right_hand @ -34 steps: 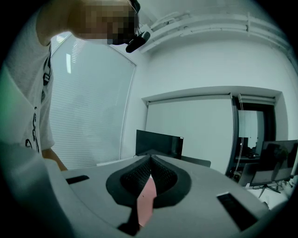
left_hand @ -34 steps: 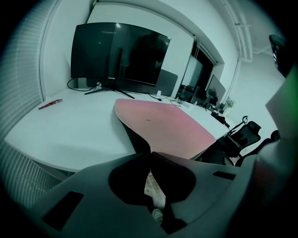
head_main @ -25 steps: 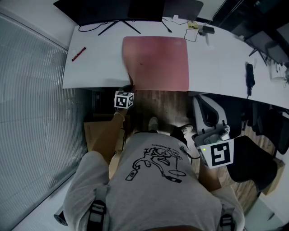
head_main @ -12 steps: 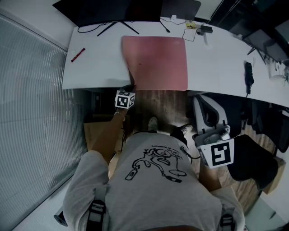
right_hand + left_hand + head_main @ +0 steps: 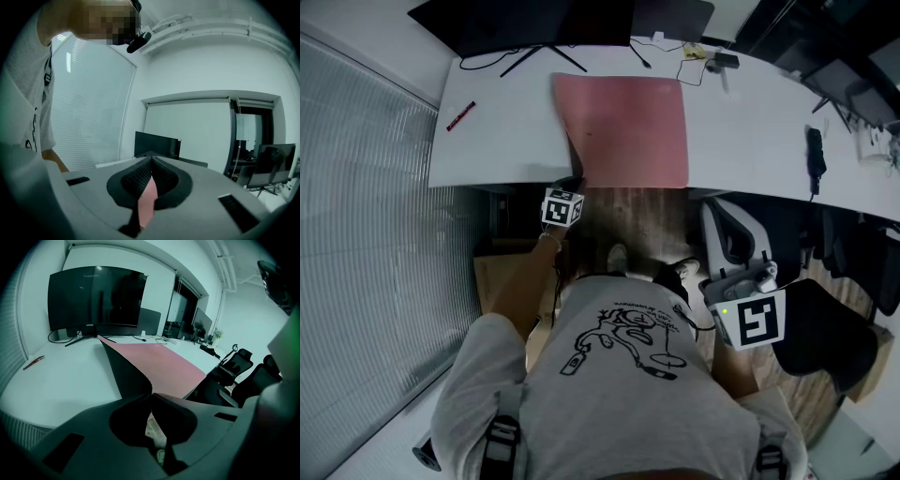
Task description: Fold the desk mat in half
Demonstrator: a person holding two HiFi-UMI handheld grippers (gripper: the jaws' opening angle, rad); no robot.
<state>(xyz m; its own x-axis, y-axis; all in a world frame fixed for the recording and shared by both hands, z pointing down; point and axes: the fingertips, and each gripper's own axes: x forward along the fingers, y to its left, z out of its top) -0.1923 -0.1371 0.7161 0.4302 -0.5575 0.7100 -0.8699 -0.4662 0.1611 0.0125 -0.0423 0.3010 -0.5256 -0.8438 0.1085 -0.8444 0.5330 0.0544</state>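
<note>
Closest to us, down by our side and next to the chair, the right tool has its jaws together. It is well away from the mat and holds none of it.

A bit further out, at the front edge of the desk, the left tool is clamped on the near left corner of the mat. The mat's left side is lifted a little, so we see its dark underside. The rest lies flat and pink on the desk.

We think the fold is only just starting. To do it well, we should hold that corner tight and lift it slowly, so it does not slip out. The right tool could come up and pinch the near right corner. Then both corners can go over together and line up with the far edge.

Beyond the mat stands the monitor, and a red pen lies off to the left. We should not bump them.
</note>
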